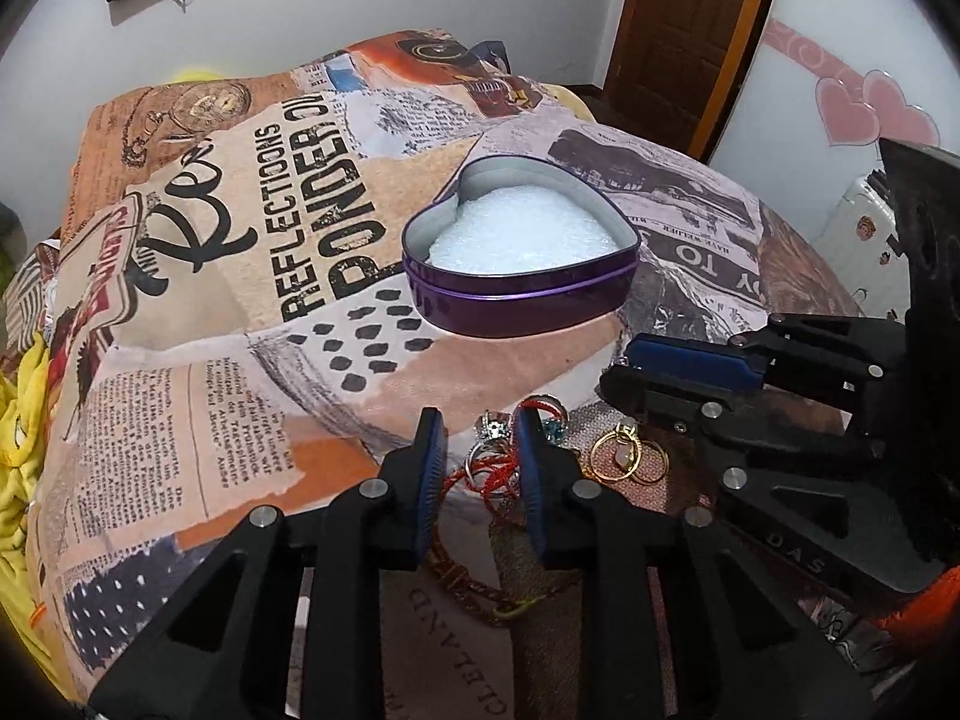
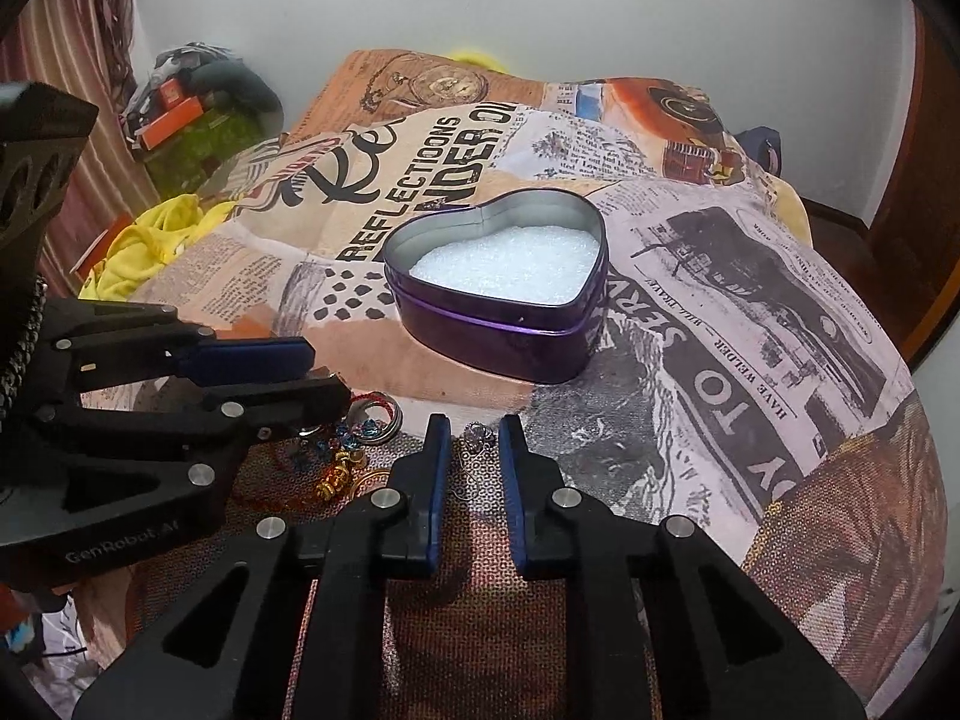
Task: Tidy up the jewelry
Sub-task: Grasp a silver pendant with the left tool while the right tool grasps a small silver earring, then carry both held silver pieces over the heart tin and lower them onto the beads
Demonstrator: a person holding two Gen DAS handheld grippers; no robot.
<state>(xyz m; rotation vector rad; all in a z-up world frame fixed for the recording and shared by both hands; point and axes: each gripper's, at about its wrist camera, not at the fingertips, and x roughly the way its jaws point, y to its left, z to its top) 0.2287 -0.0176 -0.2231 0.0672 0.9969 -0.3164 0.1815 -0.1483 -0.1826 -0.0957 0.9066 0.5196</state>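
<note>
Plainly, from the left wrist we saw our left claw (image 1: 477, 429) low over a tangle of jewelry on the patterned cloth (image 1: 198, 324): its pads stood narrowly apart around a jeweled ring (image 1: 493, 427) and a red cord bracelet (image 1: 489, 477), and we could not tell whether they pressed on either. Just right of it lay gold hoop earrings (image 1: 627, 455), with the right claw (image 1: 618, 375) beyond them, its fingers drawn almost together. The purple heart tin (image 1: 519, 297) sat open farther back, white padding inside, well apart from the pile.

From the right wrist we saw what the other view hid: a small clear-stoned earring on a thin wire hook (image 2: 477, 441) between the pads of the right claw (image 2: 474, 438), which had a narrow gap and did not visibly pinch it. This view also showed blue stones (image 2: 366, 431) under the left claw (image 2: 327, 381), but left the gold hoops mostly covered.

We judged these pieces light, tiny and slippery, and the wire easily bent. The ring band or the stone setting seemed the best hold; the cord would snag its neighbours.
</note>
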